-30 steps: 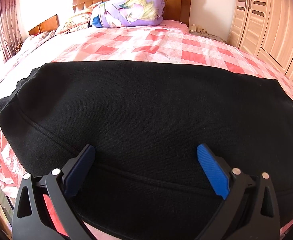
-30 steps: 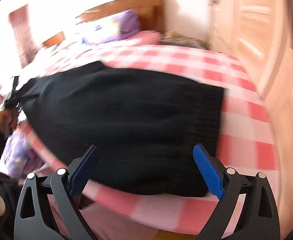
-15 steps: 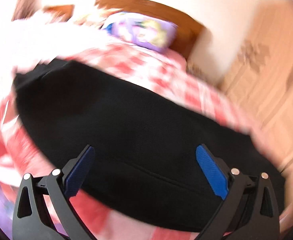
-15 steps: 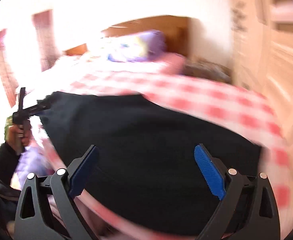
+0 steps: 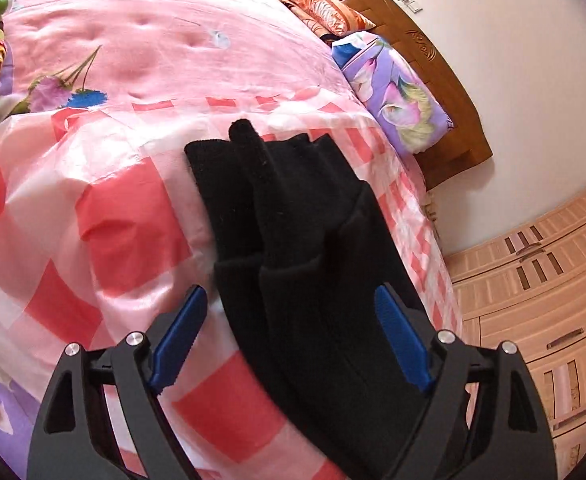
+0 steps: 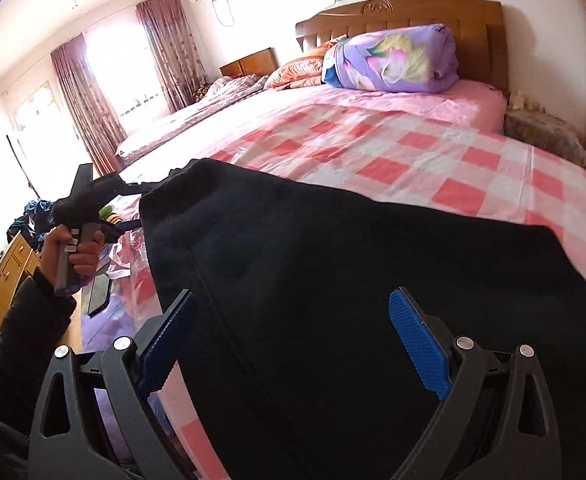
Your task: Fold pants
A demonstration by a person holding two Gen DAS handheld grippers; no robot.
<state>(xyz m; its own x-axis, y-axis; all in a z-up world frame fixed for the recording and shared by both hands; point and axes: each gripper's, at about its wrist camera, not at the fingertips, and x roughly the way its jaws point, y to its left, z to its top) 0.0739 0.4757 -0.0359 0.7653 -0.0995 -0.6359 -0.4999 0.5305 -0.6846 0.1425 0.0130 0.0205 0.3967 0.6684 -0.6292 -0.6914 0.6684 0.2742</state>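
Black pants [image 5: 293,240] lie folded lengthwise on the pink checked bed [image 5: 133,216]. One narrow end of them, in stacked layers, reaches in between the jaws of my left gripper [image 5: 291,320]. Those jaws are closing, and the left pad still stands clear of the cloth. In the right wrist view the pants [image 6: 373,280] spread wide across the bed's near edge. My right gripper [image 6: 293,336] hovers open over them, nothing pinched. The left gripper [image 6: 135,206] shows there too, held by a hand [image 6: 77,248] at the pants' far left end.
A purple floral quilt roll [image 6: 389,60] sits against the wooden headboard [image 6: 453,12]. A wardrobe [image 5: 541,288] stands to the right of the bed. A second bed [image 6: 197,108], curtains and a desk [image 6: 1,280] lie left. A dark flat device [image 6: 99,292] rests at the bed's left edge.
Both grippers swept left along the pants. The left one rolled and now sits at the pants' narrow end, its jaws slightly narrower. The right one stays open, now above the pants' middle.
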